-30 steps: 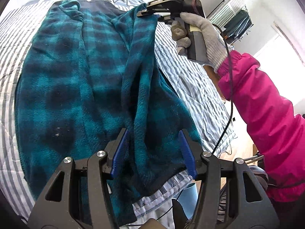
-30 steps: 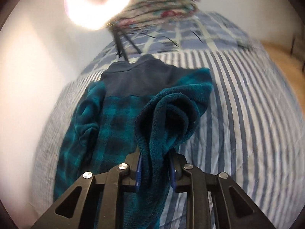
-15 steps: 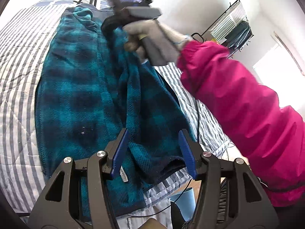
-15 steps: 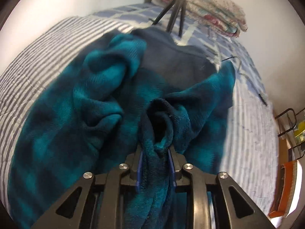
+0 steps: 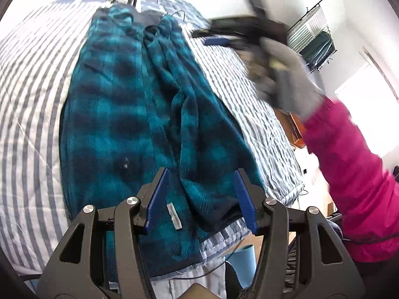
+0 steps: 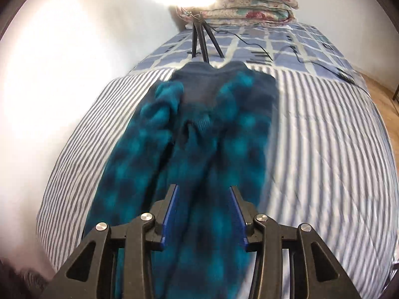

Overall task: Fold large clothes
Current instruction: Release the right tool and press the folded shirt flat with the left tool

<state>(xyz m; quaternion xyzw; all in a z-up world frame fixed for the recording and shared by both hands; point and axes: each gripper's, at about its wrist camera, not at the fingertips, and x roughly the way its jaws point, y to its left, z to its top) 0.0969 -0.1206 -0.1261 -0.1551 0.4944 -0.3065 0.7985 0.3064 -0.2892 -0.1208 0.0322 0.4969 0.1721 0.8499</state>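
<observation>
Two claws stood open: the right claw (image 6: 204,214) had just been opening to drop the folded sleeve onto the fleece (image 5: 129,114); the left claw (image 5: 200,198) gripped nothing, fleece below.

A small white sewn-in label (image 5: 174,216) on the teal plaid fleece garment (image 5: 129,114) carries print too small to read.

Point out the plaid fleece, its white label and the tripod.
plaid fleece (image 6: 199,164): right wrist view, middle of the cloth.
white label (image 5: 174,215): left wrist view, centre of the tag.
tripod (image 6: 201,38): right wrist view, on its legs.
</observation>
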